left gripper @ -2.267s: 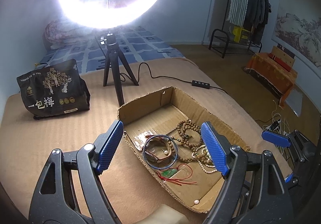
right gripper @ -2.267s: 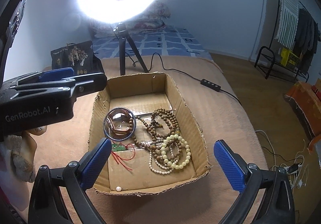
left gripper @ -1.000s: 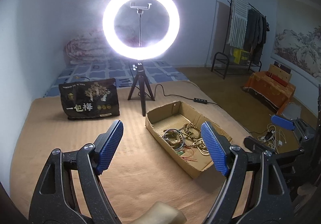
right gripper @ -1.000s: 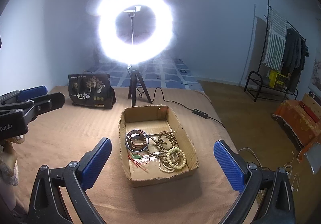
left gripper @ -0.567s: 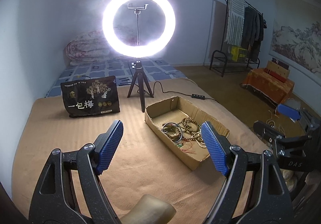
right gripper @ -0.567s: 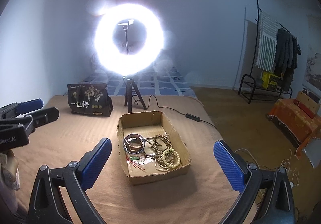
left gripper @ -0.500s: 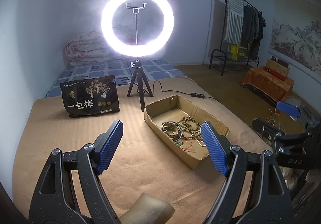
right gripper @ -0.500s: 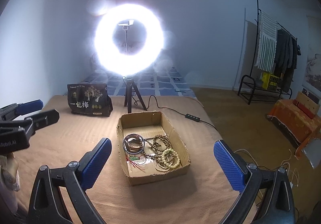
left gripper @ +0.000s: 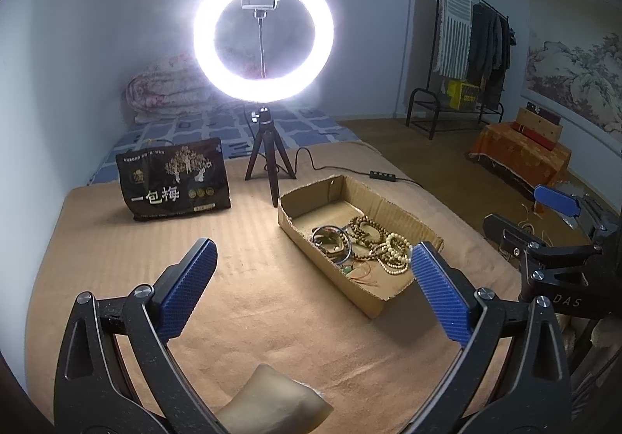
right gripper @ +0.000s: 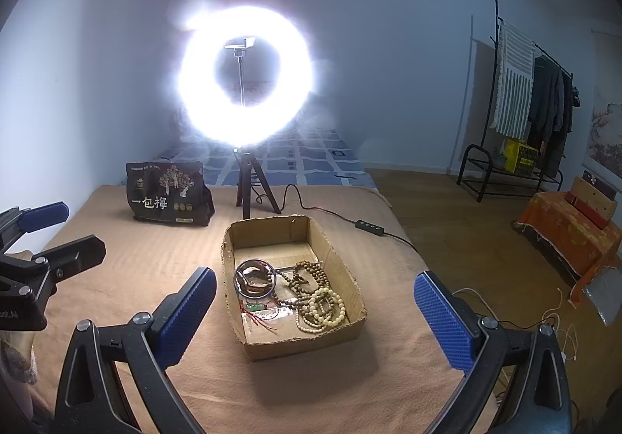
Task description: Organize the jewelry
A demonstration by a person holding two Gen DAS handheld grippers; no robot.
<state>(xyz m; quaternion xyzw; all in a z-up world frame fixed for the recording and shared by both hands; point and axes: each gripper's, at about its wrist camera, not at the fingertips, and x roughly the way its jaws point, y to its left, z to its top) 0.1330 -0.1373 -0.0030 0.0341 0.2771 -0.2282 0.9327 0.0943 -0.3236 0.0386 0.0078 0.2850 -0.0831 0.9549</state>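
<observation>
My ring light (right gripper: pixel 245 76) glares out its own rim. The beads (right gripper: pixel 318 302) tangle, strands uncountable. At six o'clock a pale lump (left gripper: pixel 272 406) is cut off.

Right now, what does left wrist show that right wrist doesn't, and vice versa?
Only left wrist: a rolled quilt behind the ring light, and the right gripper at the right edge.
Only right wrist: the left gripper at the left edge; glare hides the quilt.
Both: the cardboard box with bead strings and bangle, the black bag, the ring light, and the clothes rack. Each view's own fingers stand open and empty.
</observation>
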